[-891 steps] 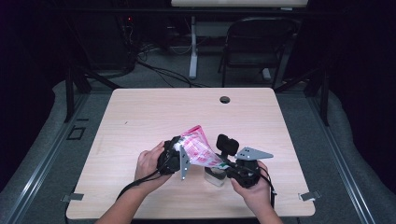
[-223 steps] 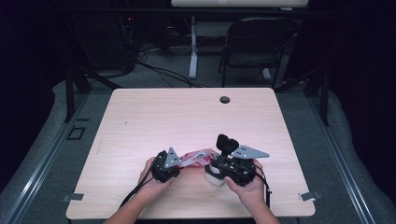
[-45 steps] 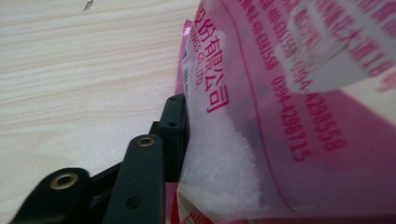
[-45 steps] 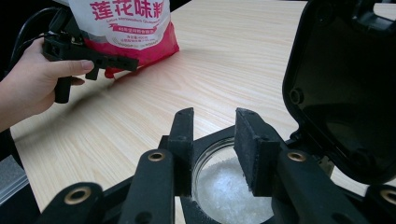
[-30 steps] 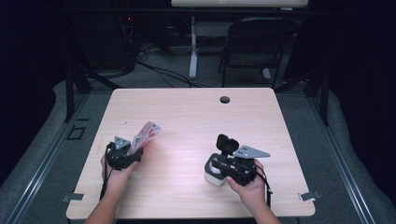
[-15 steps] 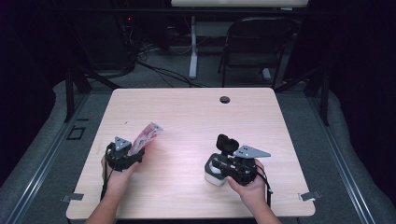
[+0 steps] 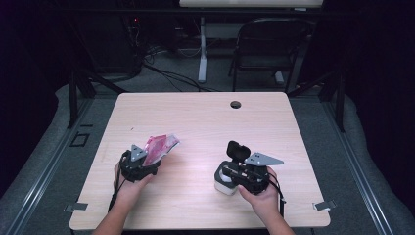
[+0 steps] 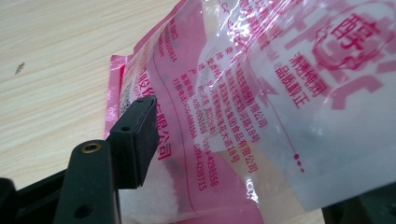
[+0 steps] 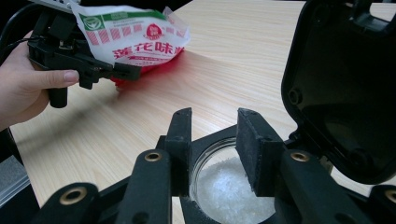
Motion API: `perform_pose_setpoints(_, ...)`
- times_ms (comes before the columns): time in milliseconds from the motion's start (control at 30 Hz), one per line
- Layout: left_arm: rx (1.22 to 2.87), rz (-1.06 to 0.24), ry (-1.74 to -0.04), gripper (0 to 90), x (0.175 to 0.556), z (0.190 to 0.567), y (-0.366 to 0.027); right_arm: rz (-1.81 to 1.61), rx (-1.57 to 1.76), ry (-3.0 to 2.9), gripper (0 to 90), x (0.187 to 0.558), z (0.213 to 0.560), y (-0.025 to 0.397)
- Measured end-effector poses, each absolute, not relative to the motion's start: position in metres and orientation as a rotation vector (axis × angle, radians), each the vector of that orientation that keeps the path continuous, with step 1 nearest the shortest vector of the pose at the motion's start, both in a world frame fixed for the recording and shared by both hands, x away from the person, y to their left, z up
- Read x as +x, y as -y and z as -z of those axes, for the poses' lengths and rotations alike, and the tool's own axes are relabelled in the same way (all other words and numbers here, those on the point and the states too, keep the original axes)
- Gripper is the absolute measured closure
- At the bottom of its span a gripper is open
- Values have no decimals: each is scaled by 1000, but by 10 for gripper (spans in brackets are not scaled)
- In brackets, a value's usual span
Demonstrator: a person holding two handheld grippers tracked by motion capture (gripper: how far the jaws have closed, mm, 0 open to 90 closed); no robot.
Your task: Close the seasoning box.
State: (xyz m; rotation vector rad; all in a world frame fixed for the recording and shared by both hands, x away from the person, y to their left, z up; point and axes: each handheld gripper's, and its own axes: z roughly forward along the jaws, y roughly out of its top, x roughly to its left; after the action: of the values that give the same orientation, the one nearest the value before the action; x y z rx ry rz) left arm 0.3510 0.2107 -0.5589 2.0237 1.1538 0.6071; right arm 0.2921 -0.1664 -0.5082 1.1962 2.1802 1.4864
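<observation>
My left gripper [image 7: 149, 158] is shut on a pink and clear plastic bag [image 7: 159, 146] of white granules, held tilted just above the table's left side. In the left gripper view one black finger [image 8: 140, 135] presses on the bag [image 8: 261, 93]; the other is hidden behind it. My right gripper [image 7: 230, 172] is shut on the rim of a small white jar [image 7: 223, 184] standing on the table at right. The jar's black flip lid [image 7: 238, 150] stands open. In the right gripper view the jar [image 9: 229, 186] holds white crystals between the jaws of my right gripper [image 9: 215, 116].
The wooden table [image 7: 205, 117] has a round cable hole [image 7: 235, 104] near its far edge. A black chair [image 7: 266, 46] and a desk leg stand beyond the table on grey floor. A hand [image 9: 23, 88] holds the left gripper, seen far left.
The left gripper carried the bag from beside the jar away to the table's left. Over the last second it has shifted only slightly. The right gripper and jar have stayed put.
</observation>
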Motion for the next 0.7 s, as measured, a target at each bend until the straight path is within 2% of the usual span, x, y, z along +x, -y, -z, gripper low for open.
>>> perform_pose_setpoints(300, 2075, -572, -1055, 325, 350, 561, -200, -1472, 1192, -2192, 660, 292, 508, 166)
perform_pose_setpoints(700, 2100, -499, -1031, 310, 354, 569, -196, -1476, 1194, -2192, 656, 292, 509, 165)
